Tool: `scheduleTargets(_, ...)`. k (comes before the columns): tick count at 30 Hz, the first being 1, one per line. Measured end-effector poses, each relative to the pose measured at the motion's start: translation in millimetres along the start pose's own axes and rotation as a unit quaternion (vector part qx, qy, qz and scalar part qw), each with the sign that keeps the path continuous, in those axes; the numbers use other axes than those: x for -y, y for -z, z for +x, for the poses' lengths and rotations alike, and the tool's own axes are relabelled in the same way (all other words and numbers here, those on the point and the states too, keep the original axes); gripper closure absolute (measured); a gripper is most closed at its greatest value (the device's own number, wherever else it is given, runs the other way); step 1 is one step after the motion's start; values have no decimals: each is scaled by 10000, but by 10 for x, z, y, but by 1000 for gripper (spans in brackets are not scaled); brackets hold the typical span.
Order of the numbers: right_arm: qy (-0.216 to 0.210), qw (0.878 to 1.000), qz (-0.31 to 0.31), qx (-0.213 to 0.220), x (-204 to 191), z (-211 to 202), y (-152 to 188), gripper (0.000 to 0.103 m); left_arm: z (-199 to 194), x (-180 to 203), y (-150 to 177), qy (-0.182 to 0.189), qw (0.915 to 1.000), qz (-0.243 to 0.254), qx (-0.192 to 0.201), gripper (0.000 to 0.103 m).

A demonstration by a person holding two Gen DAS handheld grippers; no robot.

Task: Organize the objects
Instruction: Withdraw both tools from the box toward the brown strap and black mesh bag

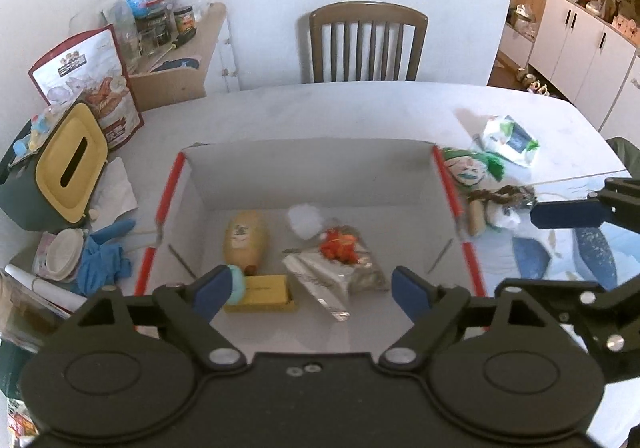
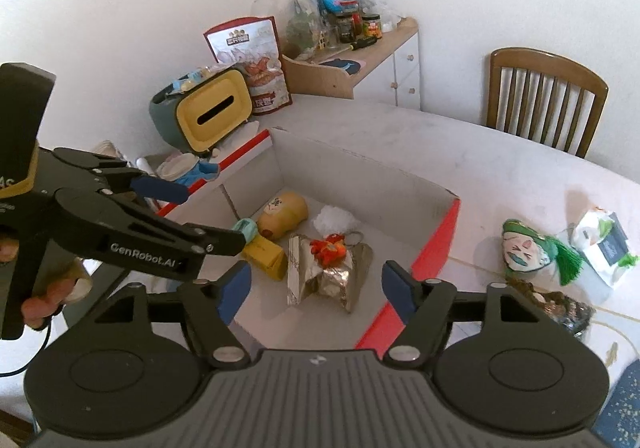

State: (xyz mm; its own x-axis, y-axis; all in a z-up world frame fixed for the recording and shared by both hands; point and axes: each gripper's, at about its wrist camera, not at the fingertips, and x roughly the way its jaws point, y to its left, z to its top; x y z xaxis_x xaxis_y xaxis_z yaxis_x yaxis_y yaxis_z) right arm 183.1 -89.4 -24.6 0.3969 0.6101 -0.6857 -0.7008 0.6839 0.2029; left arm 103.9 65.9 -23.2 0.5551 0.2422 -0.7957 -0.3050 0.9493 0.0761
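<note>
Both the left claw (image 1: 310, 288) and right claw (image 2: 316, 288) hung wide and empty above the red-edged box (image 1: 316, 163) at frame centre on the pale tabletop (image 1: 320, 107), a wooden chair (image 1: 366, 43) against the white wall behind.

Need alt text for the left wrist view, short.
An open left gripper hangs empty above a white cardboard box with red edges on a table. In the box lie a tan bottle, a yellow carton, a silver foil pack and a red toy. A green-haired face mask lies right of the box, a yellow-lidded tissue box left.
</note>
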Motion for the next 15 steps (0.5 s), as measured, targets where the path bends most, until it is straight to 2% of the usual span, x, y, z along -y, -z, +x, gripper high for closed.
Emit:
scheduleTargets(4, -16, 10000, -40, 47, 132, -219, 108, 27, -33, 246, 13, 8, 10000, 3, 48, 3)
scheduleTargets(15, 76, 10000, -39, 35, 760, -637, 428, 27, 59, 893, -33, 313, 9995, -37, 74, 1)
